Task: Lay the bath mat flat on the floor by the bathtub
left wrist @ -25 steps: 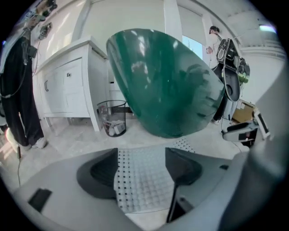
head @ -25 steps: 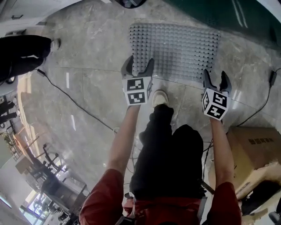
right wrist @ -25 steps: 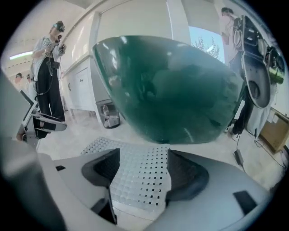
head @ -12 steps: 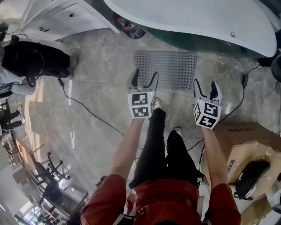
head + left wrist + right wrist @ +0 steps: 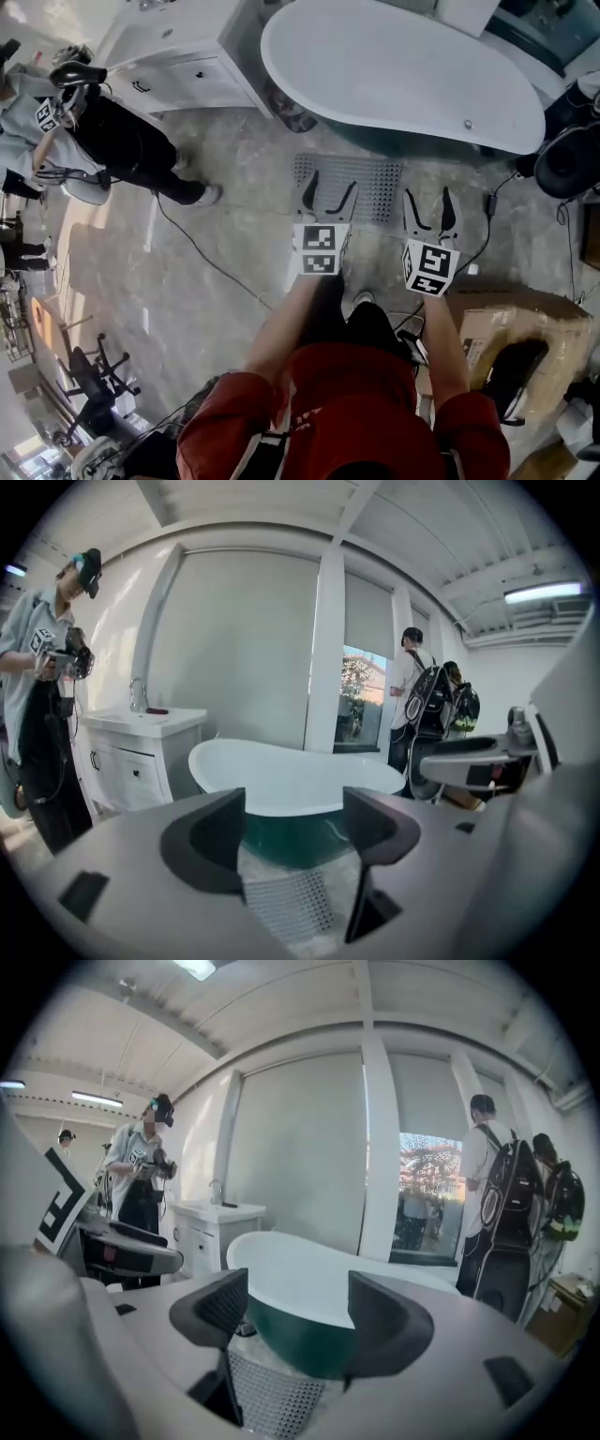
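The grey studded bath mat (image 5: 361, 184) lies flat on the marble floor, right in front of the white and dark green bathtub (image 5: 394, 75). My left gripper (image 5: 329, 194) hangs open above the mat's near left part. Open too, my right gripper (image 5: 430, 207) is held just past the mat's near right corner. Neither holds anything. Between the left gripper's jaws the mat (image 5: 291, 904) and the tub (image 5: 291, 785) show. The right gripper view shows the mat (image 5: 272, 1396) below the tub (image 5: 319, 1307).
A white vanity cabinet (image 5: 178, 56) stands left of the tub. A person in black trousers (image 5: 122, 141) stands at the left, a cable (image 5: 202, 253) running across the floor from there. Cardboard boxes (image 5: 511, 347) sit at my right. A black round object (image 5: 567, 159) is by the tub's right end.
I have risen and stepped back: the mat and tub look smaller and farther away. Both grippers have lifted off the mat and stay open.
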